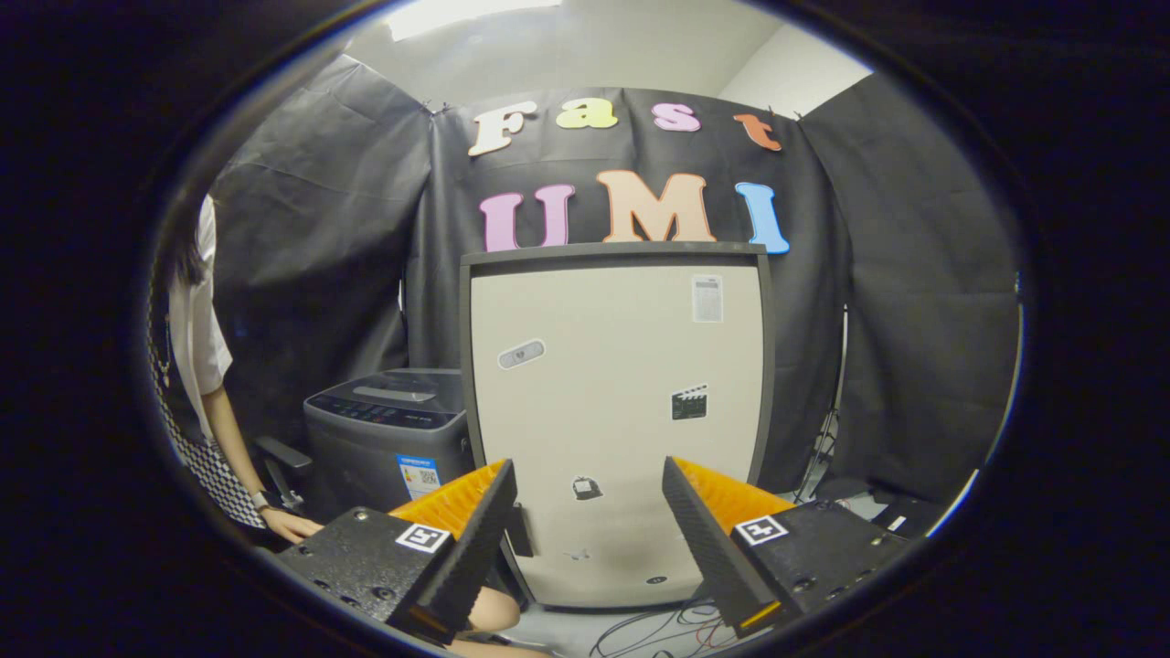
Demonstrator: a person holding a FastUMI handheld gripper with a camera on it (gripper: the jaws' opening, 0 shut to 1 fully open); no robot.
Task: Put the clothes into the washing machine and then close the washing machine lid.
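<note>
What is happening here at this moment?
The gripper is open and holds nothing. Its fingers point at a tall beige panel just ahead. A grey washing machine, its lid down, stands beside the panel. A person next to it reaches a hand down low.

Beige lid — grey washing machine

One gripper, its two fingers spread with nothing between them. Beyond them, one raised washing machine lid carrying five stickers. Left of that lid, one smaller grey washing machine and one person.
</note>
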